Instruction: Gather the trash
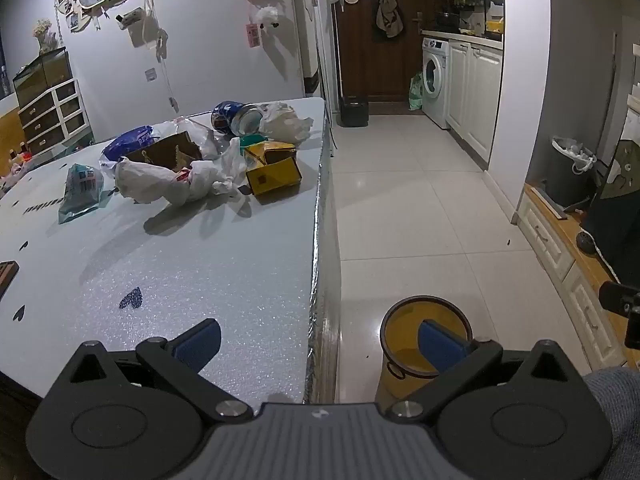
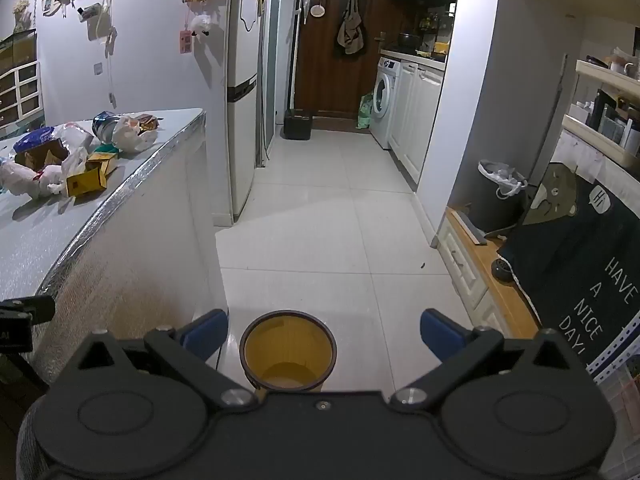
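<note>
A pile of trash lies at the far end of the grey table [image 1: 180,272]: a yellow carton [image 1: 273,174], crumpled white plastic bags [image 1: 160,182], a brown cardboard box [image 1: 168,154], a blue tin can [image 1: 236,118] on its side, a blue wrapper [image 1: 128,142] and a teal packet [image 1: 80,192]. The same pile shows in the right wrist view, with the yellow carton [image 2: 86,182]. A yellow bin [image 2: 288,350] stands on the floor beside the table; it also shows in the left wrist view [image 1: 404,344]. My left gripper [image 1: 320,340] is open and empty over the table's near right edge. My right gripper [image 2: 324,332] is open and empty above the bin.
The table's silver edge [image 1: 320,240] runs beside a white tiled floor [image 2: 340,220]. A fridge [image 2: 242,120] stands past the table. A washing machine [image 2: 386,100], a grey lined bin [image 2: 498,196] and a low wooden cabinet [image 2: 480,280] line the right side.
</note>
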